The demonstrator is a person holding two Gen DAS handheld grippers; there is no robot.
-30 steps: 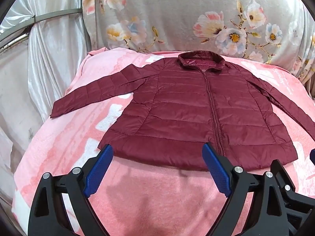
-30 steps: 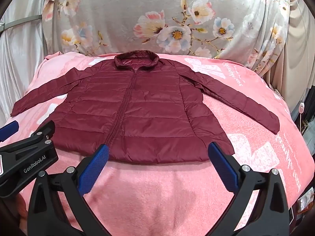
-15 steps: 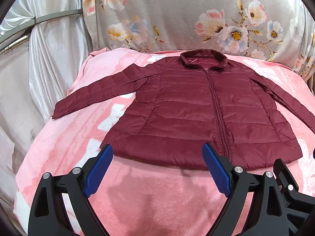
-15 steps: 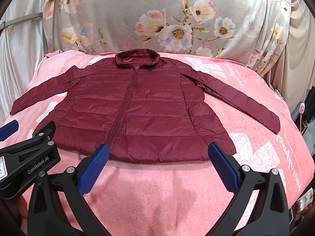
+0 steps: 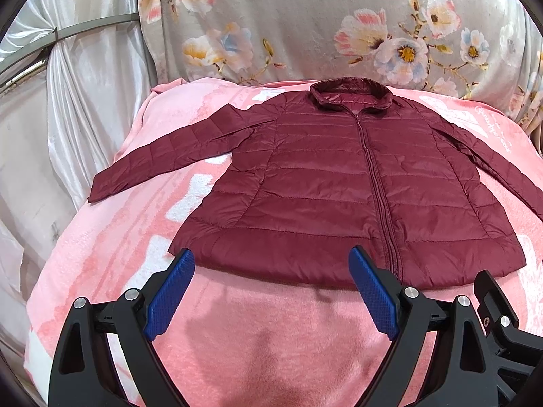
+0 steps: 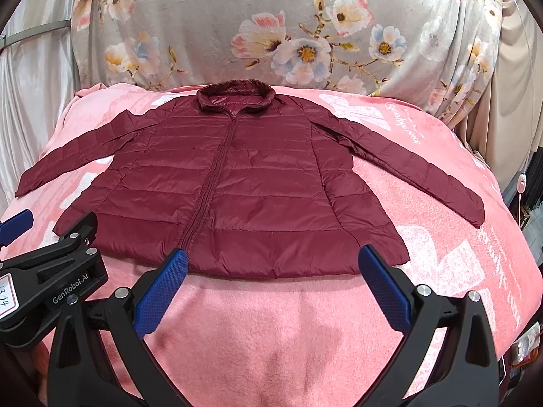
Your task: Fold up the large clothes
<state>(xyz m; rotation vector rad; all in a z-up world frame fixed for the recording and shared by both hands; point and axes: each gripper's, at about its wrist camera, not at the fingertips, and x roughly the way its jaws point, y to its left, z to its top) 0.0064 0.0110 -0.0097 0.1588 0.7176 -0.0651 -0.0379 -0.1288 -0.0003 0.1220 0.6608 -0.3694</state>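
Both grippers – left and right – hovering jaws apart, gripping nothing, maroon jacket lying flat at 12 o'clock on pink blanket, floral cover behind.

The left tool points toward 12 o'clock, its blue-padded fingers spread wide with nothing between them. The right tool points likewise, gaping and empty, with the left tool's body at its 9 o'clock.

"GenRobot.AI" is printed in white on the black body of the left hand-held gripper, seen from the right wrist. A white label beside it carries handwritten digits, read as "3 14". White script on the pink blanket cannot be read.
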